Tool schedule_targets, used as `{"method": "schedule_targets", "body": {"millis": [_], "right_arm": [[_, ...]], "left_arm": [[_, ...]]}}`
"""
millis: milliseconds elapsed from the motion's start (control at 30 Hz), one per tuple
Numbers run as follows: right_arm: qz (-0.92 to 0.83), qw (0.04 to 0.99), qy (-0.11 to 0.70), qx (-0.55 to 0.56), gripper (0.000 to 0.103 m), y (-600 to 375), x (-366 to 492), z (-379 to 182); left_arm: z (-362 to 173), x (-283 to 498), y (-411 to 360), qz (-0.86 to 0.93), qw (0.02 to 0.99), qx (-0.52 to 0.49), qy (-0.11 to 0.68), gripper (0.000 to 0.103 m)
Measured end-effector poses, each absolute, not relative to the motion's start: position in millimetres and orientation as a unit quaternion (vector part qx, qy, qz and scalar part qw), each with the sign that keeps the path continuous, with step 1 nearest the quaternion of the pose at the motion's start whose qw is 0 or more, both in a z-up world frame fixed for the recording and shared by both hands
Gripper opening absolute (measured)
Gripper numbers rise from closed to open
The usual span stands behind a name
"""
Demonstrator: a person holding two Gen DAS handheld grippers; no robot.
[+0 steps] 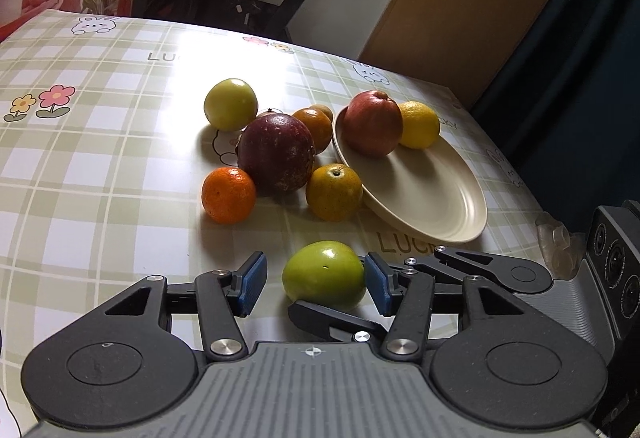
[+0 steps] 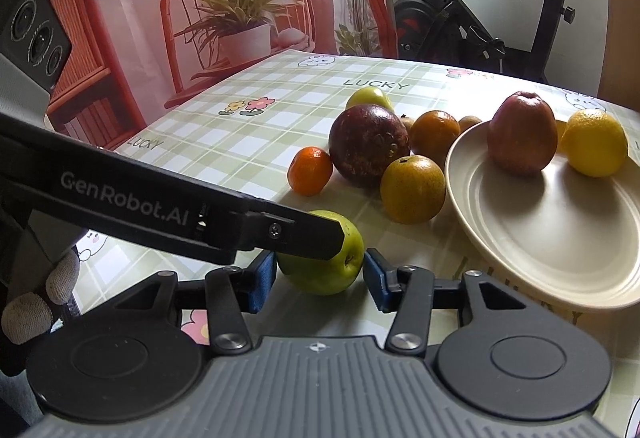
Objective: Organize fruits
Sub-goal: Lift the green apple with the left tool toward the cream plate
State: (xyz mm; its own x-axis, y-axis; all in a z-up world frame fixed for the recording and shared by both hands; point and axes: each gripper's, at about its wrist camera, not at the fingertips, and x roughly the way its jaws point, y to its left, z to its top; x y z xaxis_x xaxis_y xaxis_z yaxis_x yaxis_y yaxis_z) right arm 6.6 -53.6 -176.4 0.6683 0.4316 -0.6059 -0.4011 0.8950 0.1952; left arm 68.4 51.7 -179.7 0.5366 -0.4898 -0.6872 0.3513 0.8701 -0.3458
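Two grippers are seen crowding one green apple (image 1: 324, 275), which sits on the table (image 1: 100, 166) just short of the cream plate (image 1: 440, 206). Left gripper (image 1: 316, 284) fingers are spread, w/ the apple between the pads, only one pad touching, not clamped. Right gripper (image 2: 320, 278) fingers are also open, flanking the same fruit. Apple is judged firm, smooth, a bit slippery & prone to roll; best taken across its widest middle. Its top is hidden in the right wrist view by the left gripper's finger. Small fruits behind the dark purple fruit (image 1: 276, 154) can't be made out.
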Motion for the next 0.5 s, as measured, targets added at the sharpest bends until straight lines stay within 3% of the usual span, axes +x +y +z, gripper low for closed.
{"method": "schedule_targets", "body": {"millis": [500], "right_arm": [[0.224,0.919,0.321,0.036,0.05,-61,2,-171]], "left_arm": [[-183,63,33,-0.25,0.877,-0.052,0.406,0.052]]}}
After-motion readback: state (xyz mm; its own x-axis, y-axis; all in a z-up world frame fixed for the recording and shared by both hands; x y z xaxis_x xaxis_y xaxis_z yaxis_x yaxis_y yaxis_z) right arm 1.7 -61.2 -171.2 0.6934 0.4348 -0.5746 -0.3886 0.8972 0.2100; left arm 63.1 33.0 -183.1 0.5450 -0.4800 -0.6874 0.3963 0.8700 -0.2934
